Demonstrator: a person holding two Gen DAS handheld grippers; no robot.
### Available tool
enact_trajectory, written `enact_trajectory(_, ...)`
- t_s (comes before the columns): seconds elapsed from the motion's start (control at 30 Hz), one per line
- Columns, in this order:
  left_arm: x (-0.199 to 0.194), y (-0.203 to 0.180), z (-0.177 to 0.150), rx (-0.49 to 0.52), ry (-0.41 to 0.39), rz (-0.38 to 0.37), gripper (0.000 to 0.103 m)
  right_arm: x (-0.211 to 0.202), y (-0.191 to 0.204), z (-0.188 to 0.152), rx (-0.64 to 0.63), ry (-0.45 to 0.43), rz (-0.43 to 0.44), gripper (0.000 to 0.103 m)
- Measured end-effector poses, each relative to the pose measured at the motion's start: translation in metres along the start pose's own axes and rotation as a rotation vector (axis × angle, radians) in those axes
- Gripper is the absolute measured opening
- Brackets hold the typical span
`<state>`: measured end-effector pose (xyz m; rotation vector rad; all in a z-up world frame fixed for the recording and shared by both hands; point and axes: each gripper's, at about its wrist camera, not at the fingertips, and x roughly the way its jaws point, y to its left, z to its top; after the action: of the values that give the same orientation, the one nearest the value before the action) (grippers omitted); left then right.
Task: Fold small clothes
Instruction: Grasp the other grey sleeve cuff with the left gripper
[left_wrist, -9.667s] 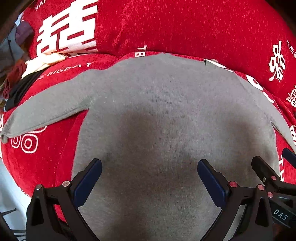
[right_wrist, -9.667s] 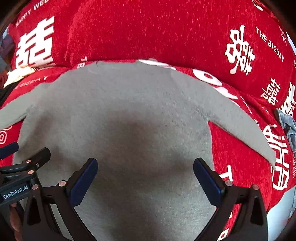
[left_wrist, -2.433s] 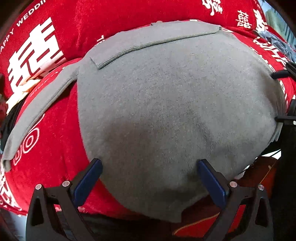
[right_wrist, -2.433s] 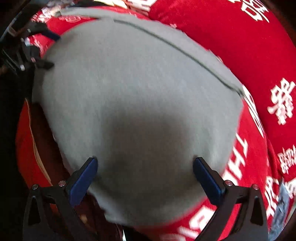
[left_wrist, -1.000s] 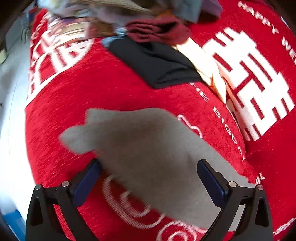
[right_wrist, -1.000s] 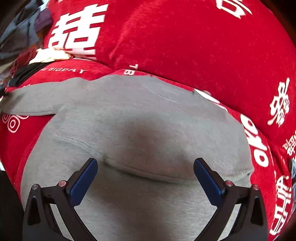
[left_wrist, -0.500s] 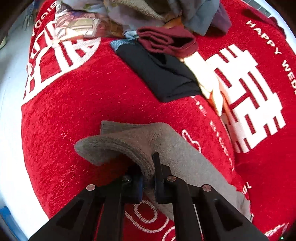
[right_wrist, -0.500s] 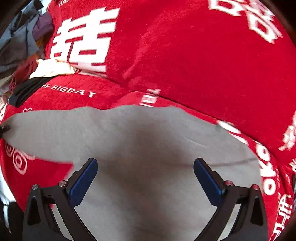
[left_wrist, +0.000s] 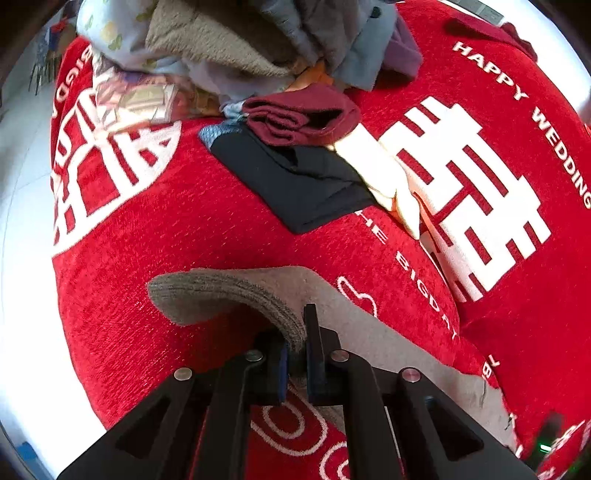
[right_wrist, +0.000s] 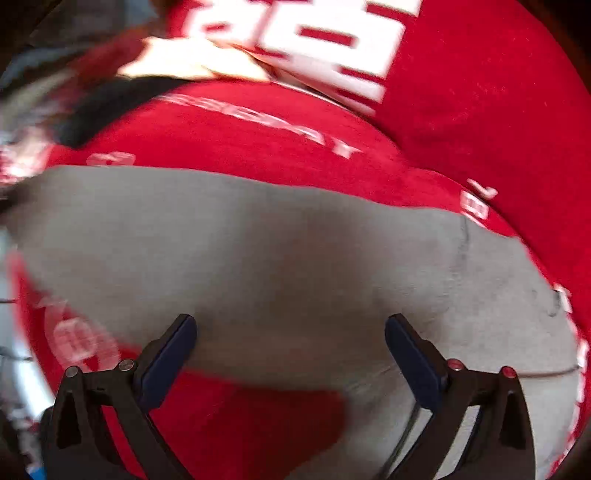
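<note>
A grey long-sleeved top lies on a red printed cover. In the left wrist view my left gripper (left_wrist: 297, 345) is shut on the cuff of its left sleeve (left_wrist: 236, 295), and the cuff curls up off the cover. In the right wrist view the sleeve (right_wrist: 184, 229) runs left from the body of the top (right_wrist: 480, 295). My right gripper (right_wrist: 290, 345) is open and empty, low over the sleeve near the armpit. This view is blurred.
The red cover (left_wrist: 166, 229) has white lettering and symbols. Behind the cuff lie a folded black garment (left_wrist: 299, 177), a rolled maroon one (left_wrist: 303, 114), a cream piece (left_wrist: 388, 177) and a heap of mixed clothes (left_wrist: 240, 40). The cover's edge drops to a white floor (left_wrist: 22, 258) at left.
My left gripper has closed on the sleeve cuff and lifted it slightly. My right gripper has swung left from the body of the top toward the sleeve, staying open.
</note>
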<state>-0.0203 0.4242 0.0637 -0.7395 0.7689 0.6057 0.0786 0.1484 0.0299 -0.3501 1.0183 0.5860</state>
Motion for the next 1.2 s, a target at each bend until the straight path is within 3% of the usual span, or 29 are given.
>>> enact_trajectory(0.13, -0.011, -0.034, -0.006, 0.084, -0.013, 0.006, 0.007, -0.045, -0.051, -0.029, 0.08, -0.063, -0.06, 0.101)
enact_trajectory(0.23, -0.017, -0.075, -0.018, 0.173, -0.015, -0.007, 0.007, -0.073, -0.105, -0.063, 0.15, -0.087, -0.174, 0.101)
enact_trajectory(0.4, -0.023, -0.17, -0.056, 0.34, 0.027, -0.04, 0.007, -0.113, -0.2, -0.133, 0.331, -0.085, -0.261, 0.101)
enact_trajectory(0.53, -0.051, -0.255, -0.104, 0.506, 0.022, -0.103, 0.007, -0.141, -0.247, -0.177, 0.414, -0.106, -0.314, 0.101)
enact_trajectory(0.67, -0.089, -0.336, -0.167, 0.689, -0.016, -0.206, 0.007, -0.163, -0.286, -0.212, 0.498, -0.146, -0.317, 0.101)
enact_trajectory(0.77, -0.093, -0.385, -0.216, 0.78, 0.023, -0.233, 0.007, -0.167, -0.31, -0.233, 0.551, -0.157, -0.31, 0.101)
enact_trajectory(1.0, -0.053, -0.457, -0.337, 0.976, 0.167, -0.197, 0.007, -0.159, -0.346, -0.271, 0.653, -0.148, -0.277, 0.101)
enact_trajectory(1.2, -0.022, -0.472, -0.393, 1.056, 0.223, -0.138, 0.007, -0.158, -0.359, -0.284, 0.687, -0.157, -0.251, 0.101)
